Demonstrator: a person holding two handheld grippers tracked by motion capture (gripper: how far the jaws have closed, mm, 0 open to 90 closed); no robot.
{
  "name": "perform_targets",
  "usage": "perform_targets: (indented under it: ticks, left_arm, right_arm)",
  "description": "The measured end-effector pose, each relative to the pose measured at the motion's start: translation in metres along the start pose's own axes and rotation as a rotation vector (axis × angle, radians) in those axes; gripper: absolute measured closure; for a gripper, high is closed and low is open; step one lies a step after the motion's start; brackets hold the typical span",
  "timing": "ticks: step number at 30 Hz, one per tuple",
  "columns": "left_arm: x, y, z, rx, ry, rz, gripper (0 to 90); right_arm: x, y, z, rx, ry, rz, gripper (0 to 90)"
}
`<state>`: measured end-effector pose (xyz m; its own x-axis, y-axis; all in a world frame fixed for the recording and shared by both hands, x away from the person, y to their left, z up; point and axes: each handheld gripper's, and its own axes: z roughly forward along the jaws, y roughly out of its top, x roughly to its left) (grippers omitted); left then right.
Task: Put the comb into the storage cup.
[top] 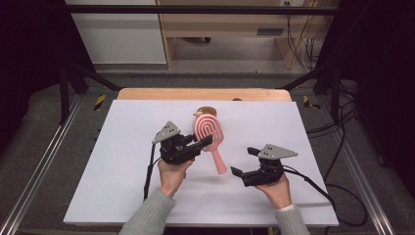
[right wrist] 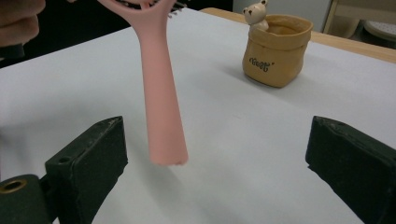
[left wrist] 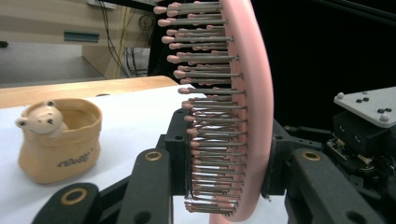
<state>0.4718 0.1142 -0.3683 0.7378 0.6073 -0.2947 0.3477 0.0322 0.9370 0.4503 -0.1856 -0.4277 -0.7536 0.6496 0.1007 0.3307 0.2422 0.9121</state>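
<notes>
Covering most of the table (top: 147, 93) is a big white sheet (top: 122, 171), and everything else sits or hangs above it.

The pink hairbrush (top: 211, 134) is the biggest thing being handled. The left gripper (top: 203, 143) is clamped on its round head, up off the sheet. In the left gripper view the two black jaws press on the head from both sides, one against the bristles (left wrist: 205, 116) and one against the smooth pink back (left wrist: 254, 116). The bristles are thin grey pins with little pink tips. The brush stands on its edge, with its handle (top: 219, 161) pointing down and toward the person.

The right gripper (top: 245, 161) is near the end of that handle, but it is not touching it. Its jaws stand wide apart and nothing is between them. In the right gripper view the pink handle (right wrist: 161, 112) hangs down in front of the jaws, closer to the jaw at the left of that view (right wrist: 88, 154), with its end in the air above the sheet (right wrist: 257, 154).

A small tan pot (right wrist: 275, 49) shaped like a sack stands on the sheet farther back, past the brush. It is upright and has dark writing on its side. A tiny bear (right wrist: 257, 14) peeks over its rim. In the high view the pot (top: 205, 111) sits just behind the brush head.
</notes>
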Motion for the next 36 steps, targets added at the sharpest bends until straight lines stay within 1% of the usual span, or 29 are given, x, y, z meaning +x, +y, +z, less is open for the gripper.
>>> perform_targets:
  ticks: [3,7,14,16,20,25,30,36]
  left_arm:
    - [0.003,0.005,-0.004,-0.002,0.015,0.006,63.1]
    - [0.008,0.011,-0.011,-0.012,0.029,0.011,63.1]
    - [0.014,0.022,-0.02,-0.027,0.048,0.02,63.1]
    - [0.015,0.025,-0.022,-0.031,0.049,0.017,63.1]
    - [0.016,0.029,-0.023,-0.033,0.056,0.021,63.1]
    - [0.018,0.034,-0.024,-0.033,0.059,0.027,63.1]
    - [0.02,0.04,-0.024,-0.03,0.06,0.031,63.1]
    - [0.022,0.047,-0.025,-0.032,0.063,0.03,63.1]
  right_arm:
    - [-0.003,-0.002,-0.002,-0.004,-0.004,0.009,4.7]
    - [-0.005,-0.003,-0.006,-0.005,-0.018,0.003,3.2]
    - [-0.01,-0.007,-0.011,0.0,-0.03,0.008,2.4]
    - [-0.012,-0.009,-0.013,0.003,-0.034,0.009,2.3]
    - [-0.017,-0.012,-0.016,0.01,-0.05,0.015,1.4]
    - [-0.021,-0.016,-0.019,0.026,-0.056,0.011,1.3]
    - [-0.027,-0.02,-0.025,0.026,-0.073,0.027,0.6]
    - [-0.032,-0.024,-0.031,0.027,-0.085,0.022,0.5]
